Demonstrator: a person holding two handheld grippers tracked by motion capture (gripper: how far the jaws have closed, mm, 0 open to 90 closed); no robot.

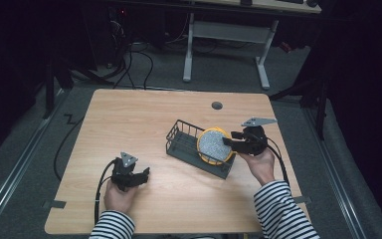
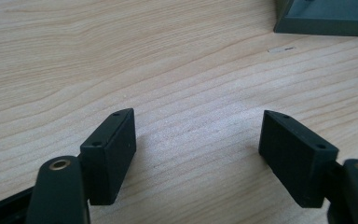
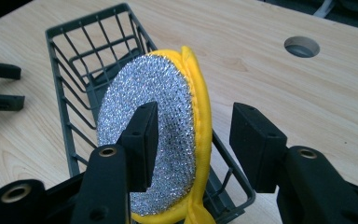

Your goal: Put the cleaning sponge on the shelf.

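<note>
Nearest the person, the left gripper sat low over the pale wooden table, held in a hand with a striped sleeve. In the left gripper view its two black jaws stood wide apart with nothing between them but bare wood grain, and a corner of the dark grey wire basket showed at the top right.

Farther in and to the right, the right gripper reached from the person's right hand toward that basket, which lay slantwise near the middle of the table. The round scouring pad, silver mesh on one face with a yellow sponge edge, stood on its rim in the basket's near end, leaning against the wire side. In the right gripper view the pad sat between the parted jaws: one pad overlapped the silver face, while the other stood clear of the yellow edge, so the grip was released.

Beyond the basket, a small round grey hole marked the table's far side.
</note>
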